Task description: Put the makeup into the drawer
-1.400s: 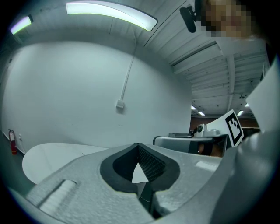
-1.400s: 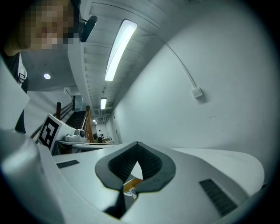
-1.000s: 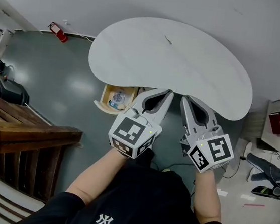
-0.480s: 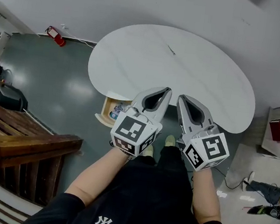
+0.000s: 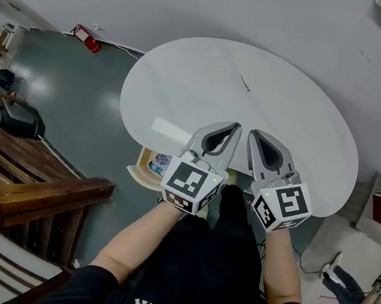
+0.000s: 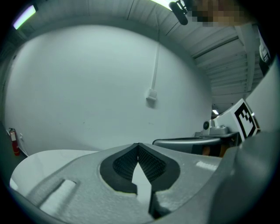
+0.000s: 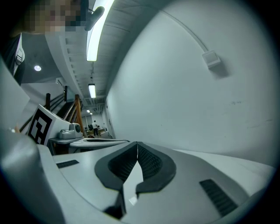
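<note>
You hold both grippers side by side over the near edge of the table (image 5: 207, 74) — bare forearms (image 5: 140, 235) reaching forward, marker cubes facing up. Your left gripper (image 5: 233, 127) has its jaws closed tip to tip with nothing between them; your right gripper (image 5: 253, 133) likewise — tips meeting, empty.

drawer (image 5: 147, 169) under table's (image 5: 205, 88) near left edge, railing (image 5: 41, 188) further left, extinguisher (image 5: 89, 40) far behind

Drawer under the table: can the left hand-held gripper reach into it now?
Probably yes. The drawer stands open beyond the table, just left of the left hand-held gripper, with nothing showing between them. That gripper's jaws are shut and empty.
</note>
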The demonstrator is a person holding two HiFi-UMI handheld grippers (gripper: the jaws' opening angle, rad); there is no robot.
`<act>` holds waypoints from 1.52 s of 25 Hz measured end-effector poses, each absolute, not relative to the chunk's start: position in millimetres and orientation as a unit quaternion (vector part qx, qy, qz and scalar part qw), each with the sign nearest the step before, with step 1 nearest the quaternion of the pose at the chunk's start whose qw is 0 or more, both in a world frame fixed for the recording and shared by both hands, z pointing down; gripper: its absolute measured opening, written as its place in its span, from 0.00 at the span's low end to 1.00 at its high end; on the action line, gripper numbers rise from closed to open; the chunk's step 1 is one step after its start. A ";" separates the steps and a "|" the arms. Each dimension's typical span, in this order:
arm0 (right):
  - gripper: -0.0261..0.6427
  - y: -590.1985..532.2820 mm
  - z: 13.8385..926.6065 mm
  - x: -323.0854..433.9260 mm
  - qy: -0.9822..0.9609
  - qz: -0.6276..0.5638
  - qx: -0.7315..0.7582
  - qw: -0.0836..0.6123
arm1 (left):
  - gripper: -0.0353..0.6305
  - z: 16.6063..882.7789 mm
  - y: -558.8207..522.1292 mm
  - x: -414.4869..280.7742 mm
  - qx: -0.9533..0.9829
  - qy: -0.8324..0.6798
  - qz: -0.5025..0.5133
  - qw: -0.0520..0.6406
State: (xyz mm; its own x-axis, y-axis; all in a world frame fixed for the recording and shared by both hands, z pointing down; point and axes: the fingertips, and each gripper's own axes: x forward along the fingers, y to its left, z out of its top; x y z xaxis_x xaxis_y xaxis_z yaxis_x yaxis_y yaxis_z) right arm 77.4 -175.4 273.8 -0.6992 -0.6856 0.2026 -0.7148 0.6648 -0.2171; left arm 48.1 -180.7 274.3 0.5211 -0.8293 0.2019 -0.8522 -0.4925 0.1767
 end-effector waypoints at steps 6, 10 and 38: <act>0.06 -250.7 328.3 78.1 -0.912 0.158 0.369 0.085 | 0.07 324.9 -253.8 46.4 0.841 -0.518 0.058 0.143; 0.06 -285.7 368.1 76.2 -0.912 0.169 0.358 0.112 | 0.07 360.6 -287.9 46.9 0.831 -0.529 0.069 0.157; 0.19 -404.9 578.1 49.7 -0.868 0.207 0.342 0.295 | 0.07 531.1 -394.4 16.1 0.785 -0.557 0.100 0.252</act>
State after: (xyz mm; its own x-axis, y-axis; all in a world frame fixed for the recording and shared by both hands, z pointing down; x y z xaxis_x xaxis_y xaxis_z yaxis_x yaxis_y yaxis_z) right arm 49.7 -404.9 578.1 -0.5917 -0.4714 0.6539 -0.7161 0.6800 -0.1578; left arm 16.1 -394.4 531.1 0.3590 -0.8244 0.4377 -0.9252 -0.2524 0.2834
